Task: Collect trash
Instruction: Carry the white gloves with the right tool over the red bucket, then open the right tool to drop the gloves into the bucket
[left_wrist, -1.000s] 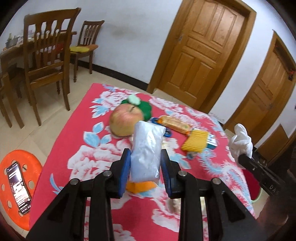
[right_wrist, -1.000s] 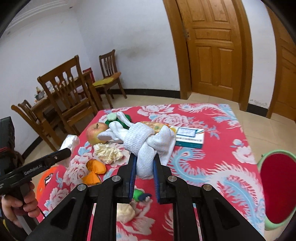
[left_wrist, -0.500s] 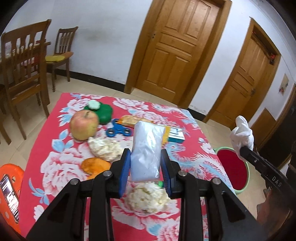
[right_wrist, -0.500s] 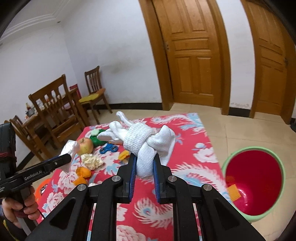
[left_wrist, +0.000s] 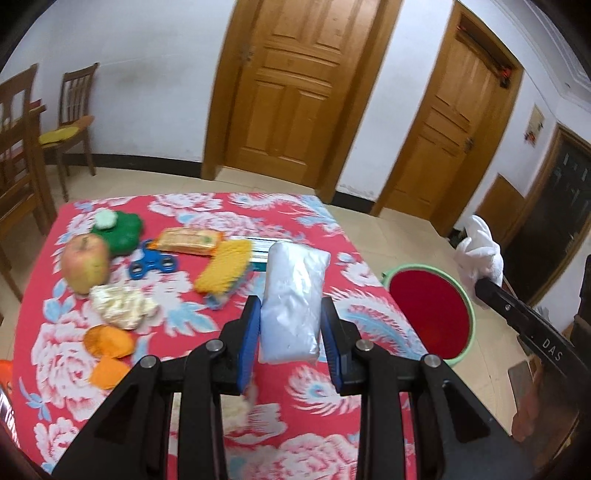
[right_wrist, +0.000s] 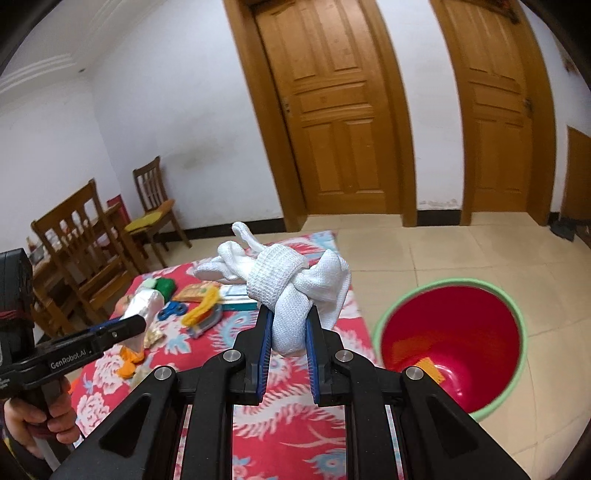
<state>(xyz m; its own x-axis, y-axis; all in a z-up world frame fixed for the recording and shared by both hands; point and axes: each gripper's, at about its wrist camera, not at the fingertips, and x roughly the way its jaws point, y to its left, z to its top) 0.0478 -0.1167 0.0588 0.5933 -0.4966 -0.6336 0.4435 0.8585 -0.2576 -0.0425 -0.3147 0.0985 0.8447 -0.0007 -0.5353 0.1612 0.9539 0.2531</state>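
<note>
The left gripper (left_wrist: 290, 328) is clamped on a white packet (left_wrist: 293, 302), held above the table's (left_wrist: 321, 229) near right part. The right gripper (right_wrist: 288, 334) is clamped on a knotted white cloth (right_wrist: 291, 291) beside the table's right edge. Only the right view shows an orange scrap (right_wrist: 430, 369) in the bin (right_wrist: 452, 345); only the left shows the apple (left_wrist: 85, 263) clearly.

Even, soft indoor light, no glare, only faint shadows. Strong fisheye bend with dark vignette corners; door frames (right_wrist: 284, 110) curve. Slight motion blur on table (left_wrist: 184, 369) pattern and floor; fingers (left_wrist: 251, 332) fairly sharp.
</note>
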